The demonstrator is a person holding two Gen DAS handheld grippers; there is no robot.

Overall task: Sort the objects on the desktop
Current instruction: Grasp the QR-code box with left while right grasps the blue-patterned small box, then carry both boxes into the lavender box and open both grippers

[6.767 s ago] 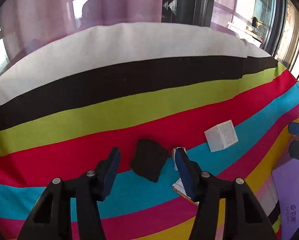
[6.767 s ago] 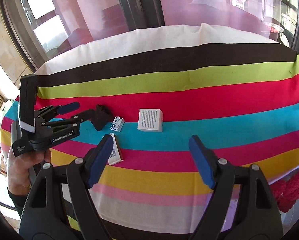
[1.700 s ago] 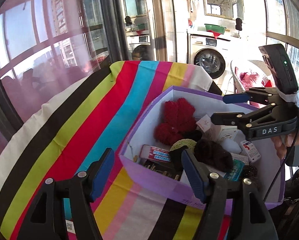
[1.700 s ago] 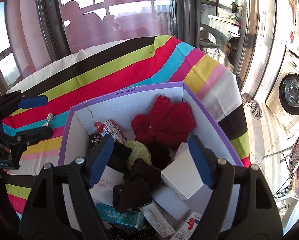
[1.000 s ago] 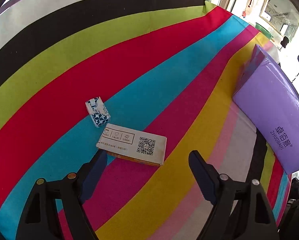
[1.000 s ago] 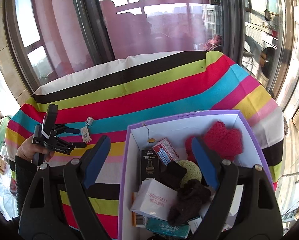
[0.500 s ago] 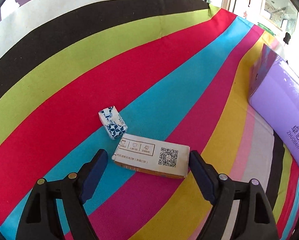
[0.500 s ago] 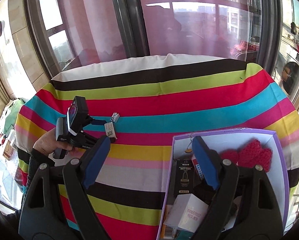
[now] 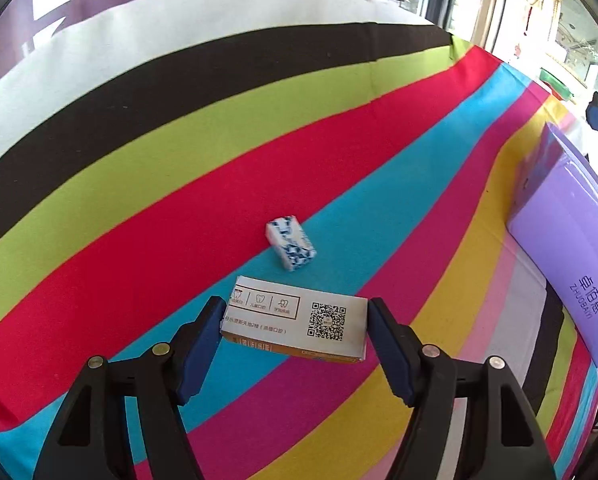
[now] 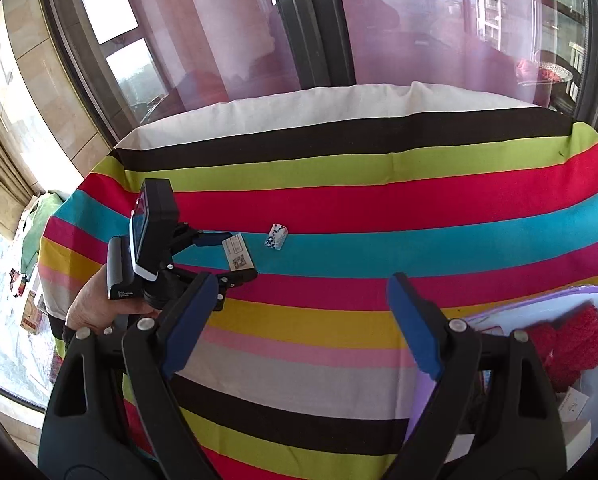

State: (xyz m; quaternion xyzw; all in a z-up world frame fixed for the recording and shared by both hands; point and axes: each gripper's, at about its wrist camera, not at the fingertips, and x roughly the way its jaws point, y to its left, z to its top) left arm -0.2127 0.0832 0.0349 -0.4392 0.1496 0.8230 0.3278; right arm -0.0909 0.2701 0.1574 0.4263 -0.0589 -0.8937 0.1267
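Observation:
A flat white box with a QR code lies on the striped tablecloth, between the fingers of my left gripper. The jaws stand open around the box's two short ends, close to touching. A small blue-and-white patterned packet lies just beyond it on the cyan stripe. In the right wrist view the left gripper straddles the box, with the packet to its right. My right gripper is open and empty, held above the table near the purple storage box.
The purple storage box stands at the table's right edge and holds a red knitted item and white cartons. Windows and curtains lie beyond the far table edge. A hand holds the left gripper.
My left gripper has moved forward and down, so its fingers now flank the white QR box. My right gripper has pulled back from the purple box, showing more of the table.

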